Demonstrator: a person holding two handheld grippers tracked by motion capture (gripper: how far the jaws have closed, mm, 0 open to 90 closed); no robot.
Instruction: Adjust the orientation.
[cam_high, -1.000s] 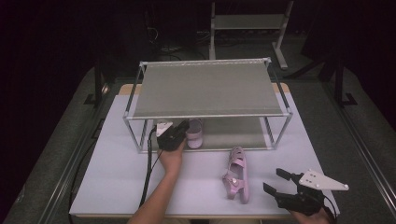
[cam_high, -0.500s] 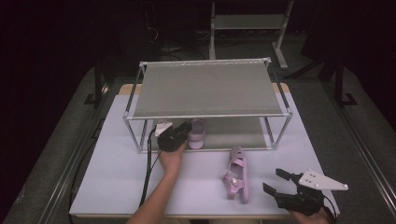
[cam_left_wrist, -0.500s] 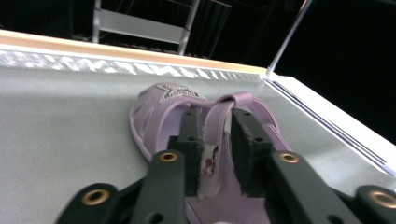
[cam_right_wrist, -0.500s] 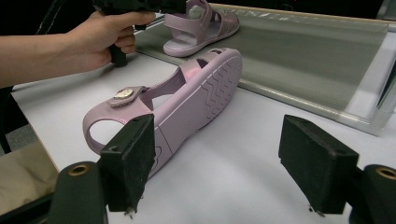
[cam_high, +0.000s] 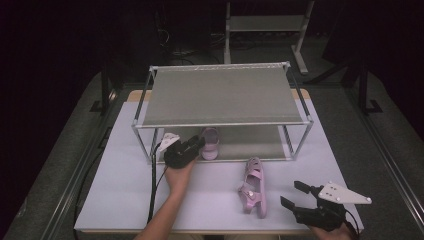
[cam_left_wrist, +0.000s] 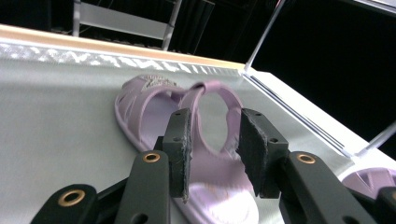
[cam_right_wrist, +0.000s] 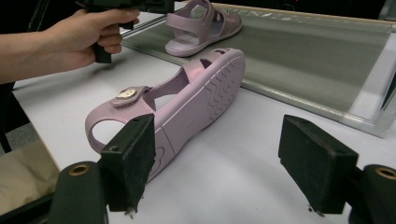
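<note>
L gripper (cam_high: 196, 145) at rack (cam_high: 220, 95) front edge: jaws just been opening, heel strap of sandal (cam_high: 210, 142) on lower shelf between pads, no clamp. R gripper (cam_high: 292, 196) well clear of rack, jaws wide apart. 2nd sandal (cam_high: 252, 187) on its side just in front of rack.

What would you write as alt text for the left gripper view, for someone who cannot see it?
A pink sandal lies sole down on the grey lower shelf of a metal rack, and the left claw has just been opening, its two black pads either side of the heel strap with a gap at the right pad. Part of a second pink sandal shows at the lower right.
</note>
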